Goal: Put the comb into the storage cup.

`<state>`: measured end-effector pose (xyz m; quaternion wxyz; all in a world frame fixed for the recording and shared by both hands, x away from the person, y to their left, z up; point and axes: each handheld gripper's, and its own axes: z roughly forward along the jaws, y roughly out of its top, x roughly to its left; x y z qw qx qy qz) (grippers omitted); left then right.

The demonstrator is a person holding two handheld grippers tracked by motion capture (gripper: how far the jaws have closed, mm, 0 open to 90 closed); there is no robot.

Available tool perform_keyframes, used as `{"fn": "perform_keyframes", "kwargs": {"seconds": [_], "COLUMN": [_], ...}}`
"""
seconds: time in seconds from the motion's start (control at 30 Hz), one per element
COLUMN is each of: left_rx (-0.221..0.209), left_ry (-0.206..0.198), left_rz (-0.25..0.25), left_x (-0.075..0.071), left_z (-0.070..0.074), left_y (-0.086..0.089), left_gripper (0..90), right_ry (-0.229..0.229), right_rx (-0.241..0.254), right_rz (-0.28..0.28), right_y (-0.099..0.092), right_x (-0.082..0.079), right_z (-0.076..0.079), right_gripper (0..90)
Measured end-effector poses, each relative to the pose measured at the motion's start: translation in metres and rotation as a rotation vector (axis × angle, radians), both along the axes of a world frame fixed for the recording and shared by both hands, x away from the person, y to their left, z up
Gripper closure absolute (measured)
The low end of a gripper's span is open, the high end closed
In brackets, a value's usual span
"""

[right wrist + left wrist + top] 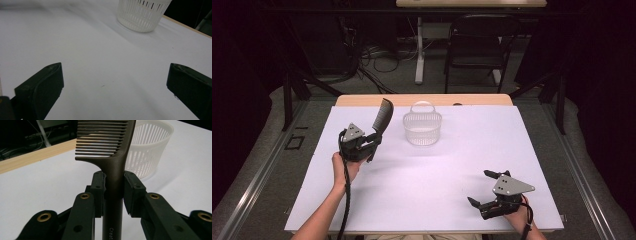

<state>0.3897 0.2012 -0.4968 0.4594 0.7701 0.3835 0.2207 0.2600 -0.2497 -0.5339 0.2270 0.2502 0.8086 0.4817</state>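
One comb [382, 116] is up off the counter [427, 175], so the pick-up looks done; what seems left is the carry to the basket [422, 128] and the drop, judging by how the work is laid out. Your left claw [373, 141] is clamped on the comb's handle: in the left gripper view both pads press the handle [113, 195] from either side, with the handle running down between the jaws and the toothed head [102, 138] standing straight up above them. In the high view the comb leans up and away from your left hand [343, 167], its head just left of the basket and apart from it, not yet over the rim. The basket is upright near the far edge of the white sheet, handle raised; nothing shows inside it, though the slatted wall hides part of the bottom. Your right claw [487, 189] sits near the front right of the counter, well apart from comb and basket, jaws spread wide with nothing between them; the right gripper view shows bare sheet between the two jaws and the basket [142, 13] far ahead. Judgement: roughly midway. Next you would need to bring the head over the rim, lower it in, then let go.
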Motion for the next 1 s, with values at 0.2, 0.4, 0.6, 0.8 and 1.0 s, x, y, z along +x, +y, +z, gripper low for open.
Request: {"fn": "perform_keyframes", "kwargs": {"seconds": [0.2,0.4,0.6,0.8,1.0], "left_rx": [0.001,0.003,0.0,-0.001,0.002], "left_ry": [-0.007,-0.01,-0.023,-0.036,-0.051], "left_rz": [-0.005,-0.02,-0.027,-0.032,-0.046], "left_x": [0.003,0.006,0.008,0.01,0.013], "left_z": [0.003,0.003,0.008,0.013,0.018], "left_y": [-0.002,-0.007,-0.011,-0.014,-0.017], "left_gripper": [72.4,72.4,72.4,72.4,72.4], "right_ry": [0.021,0.028,0.025,0.025,0.018], "right_rx": [0.004,0.005,0.004,0.003,0.008], "right_rz": [-0.006,-0.008,-0.005,-0.009,-0.008], "right_y": [0.0,-0.001,0.0,-0.001,0.0], "right_x": [0.002,0.002,0.002,0.002,0.001], "right_z": [-0.002,-0.002,-0.002,-0.002,-0.002], "right_gripper": [0.7,0.7,0.7,0.7,0.7]}}
